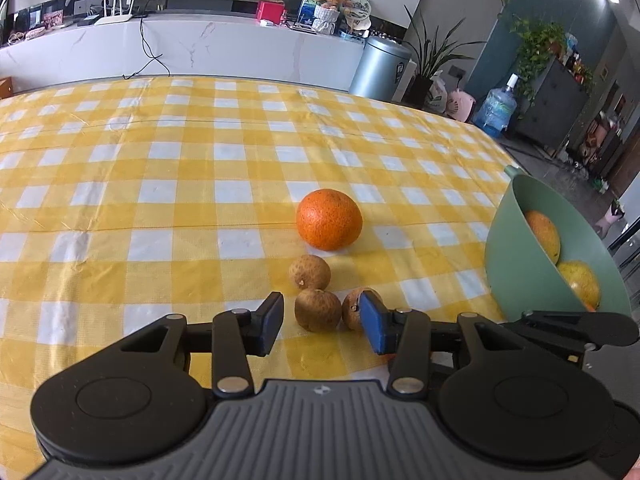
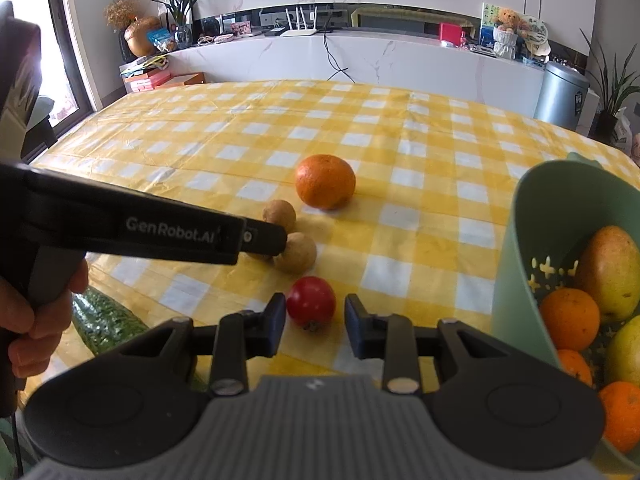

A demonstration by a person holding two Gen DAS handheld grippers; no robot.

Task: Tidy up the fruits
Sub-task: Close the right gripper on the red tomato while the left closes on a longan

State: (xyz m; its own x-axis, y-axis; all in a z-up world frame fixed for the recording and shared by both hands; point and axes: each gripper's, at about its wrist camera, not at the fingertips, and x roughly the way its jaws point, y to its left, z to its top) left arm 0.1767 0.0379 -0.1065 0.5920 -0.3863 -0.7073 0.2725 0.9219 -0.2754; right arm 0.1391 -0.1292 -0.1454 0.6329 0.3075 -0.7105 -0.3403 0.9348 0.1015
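Yellow-checked tablecloth (image 1: 160,200) carries a tilted green basket (image 2: 520,248) already holding mangoes and oranges, one loose orange (image 1: 329,219) and three brown longans. The left gripper (image 1: 320,322) stands spread around the nearest longan (image 1: 318,309), pads not touching; closing off-centre could squirt it away or nudge its neighbour (image 1: 352,308). The right gripper (image 2: 316,326) gapes around the tomato (image 2: 311,300), which could roll.

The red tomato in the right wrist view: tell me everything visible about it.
The red tomato is small, round, smooth and glossy, with a dried brownish stem end turned down toward the camera. It rests on the yellow checked tablecloth, between the open fingers of the right hand-held gripper, which do not touch it. It lies apart from the brown fruit behind it.
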